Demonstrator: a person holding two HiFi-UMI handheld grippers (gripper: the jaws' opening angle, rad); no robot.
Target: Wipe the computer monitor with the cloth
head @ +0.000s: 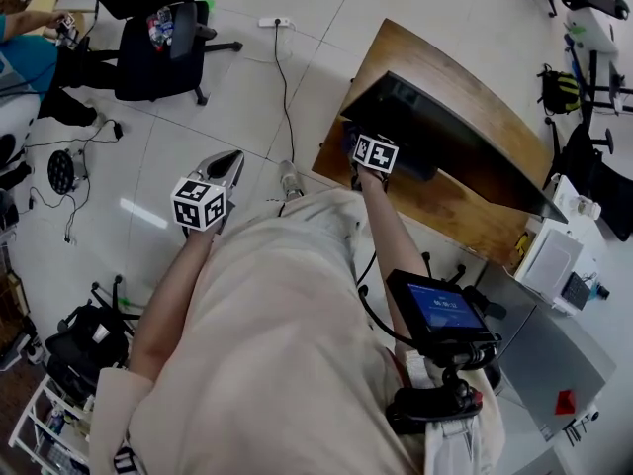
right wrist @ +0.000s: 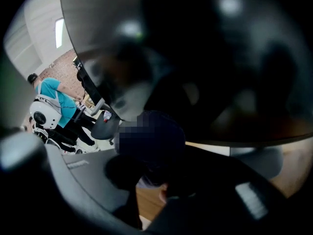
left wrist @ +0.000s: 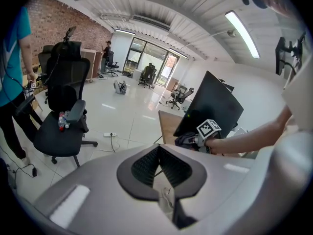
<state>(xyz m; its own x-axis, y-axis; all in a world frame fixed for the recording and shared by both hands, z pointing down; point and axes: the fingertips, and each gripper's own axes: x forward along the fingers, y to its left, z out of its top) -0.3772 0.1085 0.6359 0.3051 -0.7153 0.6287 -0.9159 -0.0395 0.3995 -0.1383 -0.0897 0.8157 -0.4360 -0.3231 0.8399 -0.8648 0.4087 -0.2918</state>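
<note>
- The left gripper (head: 226, 166) is held out ahead on a bare forearm (head: 168, 295), away from the body, its fingers (left wrist: 146, 163) pressed together with nothing between them.
- The right gripper (head: 358, 142) reaches forward on an outstretched forearm (head: 391, 228), clamped on a dark cloth (right wrist: 168, 138).

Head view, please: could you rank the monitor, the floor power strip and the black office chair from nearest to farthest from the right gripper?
1. Monitor, on the desk, against the right gripper.
2. Power strip, on the floor, upper left.
3. Black office chair, far left.
</note>
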